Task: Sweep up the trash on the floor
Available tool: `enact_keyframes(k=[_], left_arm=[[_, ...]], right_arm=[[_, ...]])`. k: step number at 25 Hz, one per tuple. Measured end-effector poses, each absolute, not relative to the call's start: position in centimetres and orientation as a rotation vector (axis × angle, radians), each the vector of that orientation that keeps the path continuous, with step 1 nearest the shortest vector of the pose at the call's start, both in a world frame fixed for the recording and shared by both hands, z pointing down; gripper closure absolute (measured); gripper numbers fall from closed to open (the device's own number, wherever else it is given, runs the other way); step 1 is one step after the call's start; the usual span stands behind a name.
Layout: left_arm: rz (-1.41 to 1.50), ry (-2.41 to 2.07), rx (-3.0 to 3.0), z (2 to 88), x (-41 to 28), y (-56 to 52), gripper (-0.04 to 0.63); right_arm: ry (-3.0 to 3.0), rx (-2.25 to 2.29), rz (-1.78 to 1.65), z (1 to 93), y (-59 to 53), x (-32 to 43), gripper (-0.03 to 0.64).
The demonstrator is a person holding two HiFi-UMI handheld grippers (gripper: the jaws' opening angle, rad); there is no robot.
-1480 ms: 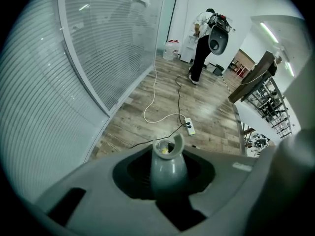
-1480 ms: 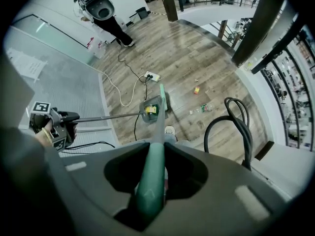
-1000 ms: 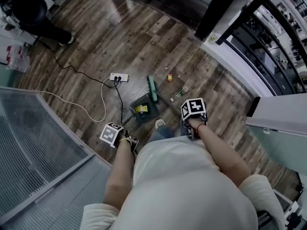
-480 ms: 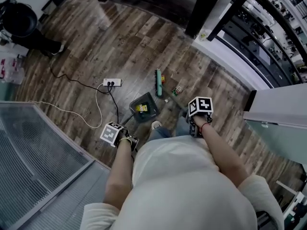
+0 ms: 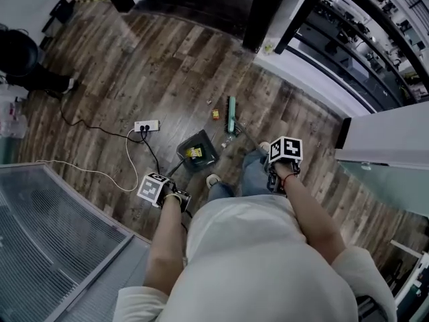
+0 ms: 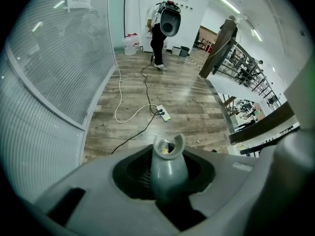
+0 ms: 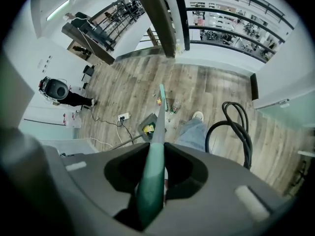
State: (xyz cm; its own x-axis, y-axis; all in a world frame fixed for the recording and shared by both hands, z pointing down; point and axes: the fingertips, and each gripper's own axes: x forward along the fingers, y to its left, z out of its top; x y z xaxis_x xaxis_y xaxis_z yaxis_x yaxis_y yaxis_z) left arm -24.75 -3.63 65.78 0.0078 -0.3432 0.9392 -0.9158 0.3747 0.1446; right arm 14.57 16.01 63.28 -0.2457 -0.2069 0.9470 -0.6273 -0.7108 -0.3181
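1. The left gripper (image 5: 161, 190) is clamped narrow on the grey dustpan handle (image 6: 167, 165), which fills the gap between its jaws in the left gripper view.
2. The dustpan (image 5: 196, 151) sits on the wood floor (image 5: 167, 66) at 1 o'clock from that gripper; a yellow scrap (image 5: 194, 152) lies inside it.
3. The right gripper (image 5: 282, 164) is closed on the green broom handle (image 7: 151, 173); the shaft runs out toward 10 o'clock to the broom head (image 5: 231, 115).
4. Loose trash lies around the broom head: an orange piece (image 5: 215, 113) just beside it at 9 o'clock, and a clear piece (image 5: 230, 137) near its lower end, between head and dustpan.
5. At 10 o'clock from the dustpan lies a power strip (image 5: 147, 125); its black cable (image 5: 153, 154) passes close by the pan's left edge.
6. The frosted glass partition (image 5: 53, 247) closes off the 7 to 9 o'clock side, its edge running diagonally just beside the left gripper.
7. A white ledge with dark railing (image 5: 348, 52) bounds the floor from 12 to 3 o'clock; a dark post (image 5: 260, 12) stands at 12.
8. Bare floor opens widest toward 10 to 12 o'clock; a person in black (image 5: 23, 62) stands far off at 9 o'clock.
9. The holder's shoes (image 5: 212, 179) are just below the dustpan and beside the right gripper.
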Motion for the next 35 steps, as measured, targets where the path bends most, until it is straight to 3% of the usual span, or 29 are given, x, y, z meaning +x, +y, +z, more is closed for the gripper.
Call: enact_keyframes(k=[20,35], left_arm=[[0.717,-1.567,1.164,66.4,-20.5,-7.3,0.502],[0.726,-1.563,1.152,66.5,-19.2,-8.7,0.495]], right_arm=[[-0.812,1.826,1.928,63.4,18.5,26.8,0.522],[-0.742,1.618,1.853,67.7,17.3,24.2,0.522]])
